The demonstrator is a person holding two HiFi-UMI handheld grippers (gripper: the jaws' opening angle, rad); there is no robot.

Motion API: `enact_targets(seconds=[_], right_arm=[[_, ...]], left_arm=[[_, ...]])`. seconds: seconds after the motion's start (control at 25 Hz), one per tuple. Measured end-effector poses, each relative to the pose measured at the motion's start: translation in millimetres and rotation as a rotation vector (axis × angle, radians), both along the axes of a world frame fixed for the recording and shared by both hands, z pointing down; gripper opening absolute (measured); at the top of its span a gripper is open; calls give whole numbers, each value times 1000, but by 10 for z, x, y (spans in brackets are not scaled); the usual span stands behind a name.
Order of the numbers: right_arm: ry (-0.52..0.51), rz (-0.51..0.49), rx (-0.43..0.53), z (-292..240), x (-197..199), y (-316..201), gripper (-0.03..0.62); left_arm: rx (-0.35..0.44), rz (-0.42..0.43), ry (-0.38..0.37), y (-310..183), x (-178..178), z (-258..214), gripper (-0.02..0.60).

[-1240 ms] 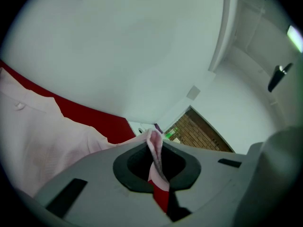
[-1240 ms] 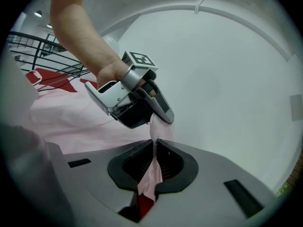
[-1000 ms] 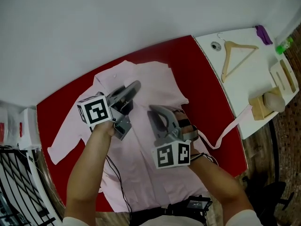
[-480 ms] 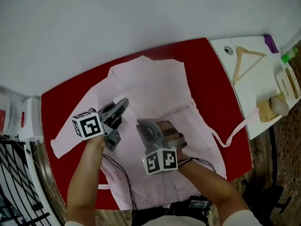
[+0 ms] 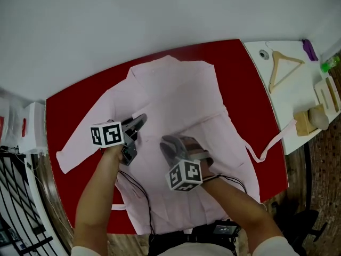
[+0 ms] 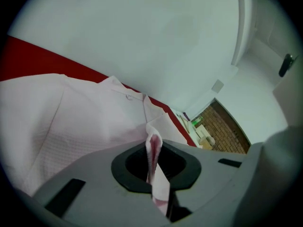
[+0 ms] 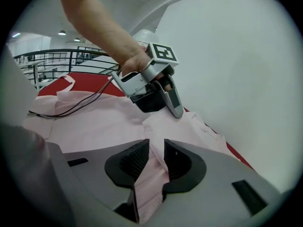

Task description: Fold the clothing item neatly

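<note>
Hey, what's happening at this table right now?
A person is folding a pink shirt spread on the red table, with tongs in each hand. The left tongs are clamped on a pinch of the fabric. The right tongs have just been opening, with a fold of shirt lying between them.

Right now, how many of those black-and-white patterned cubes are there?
2. One cube rides the left gripper, over the pink shirt; the other cube rides the right gripper, whose jaws have just been opening with shirt fabric between them. None seems hidden.
</note>
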State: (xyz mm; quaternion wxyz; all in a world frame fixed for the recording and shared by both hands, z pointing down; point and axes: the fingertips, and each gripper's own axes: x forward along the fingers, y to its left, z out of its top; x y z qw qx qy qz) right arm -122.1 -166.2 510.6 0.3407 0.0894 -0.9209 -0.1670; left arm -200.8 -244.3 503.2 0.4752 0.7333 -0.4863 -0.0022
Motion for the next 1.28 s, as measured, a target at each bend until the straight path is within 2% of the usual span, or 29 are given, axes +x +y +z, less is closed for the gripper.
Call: enact_targets(seconds=[0.12, 0.24, 0.36, 0.48, 0.68, 0.8, 1.0, 1.16, 1.28], right_arm=[[2, -18, -32, 22, 89, 36, 104], [10, -19, -34, -1, 208, -29, 106], [16, 13, -26, -38, 368, -228, 106], [12, 118, -6, -66, 585, -618, 106], [9, 386, 1, -69, 1056, -1472, 104], [57, 451, 2, 32, 1267, -1759, 103], [101, 490, -35, 238, 1486, -1849, 101], [81, 494, -45, 253, 1514, -1832, 101], [84, 497, -56, 296, 1521, -1830, 101]], left_arm=[[-31, -19, -48, -47, -125, 110, 11], [-60, -29, -101, -56, -213, 178, 12], [-86, -27, -110, -8, -230, 230, 30], [-105, -34, -108, 56, -258, 292, 61], [-78, -62, -133, 16, -329, 267, 63], [-48, -67, -165, -85, -357, 202, 26], [22, -99, -212, -246, -477, 81, 18], [16, -148, -182, -231, -606, 51, 17], [-74, -177, -81, -169, -610, 219, 18]])
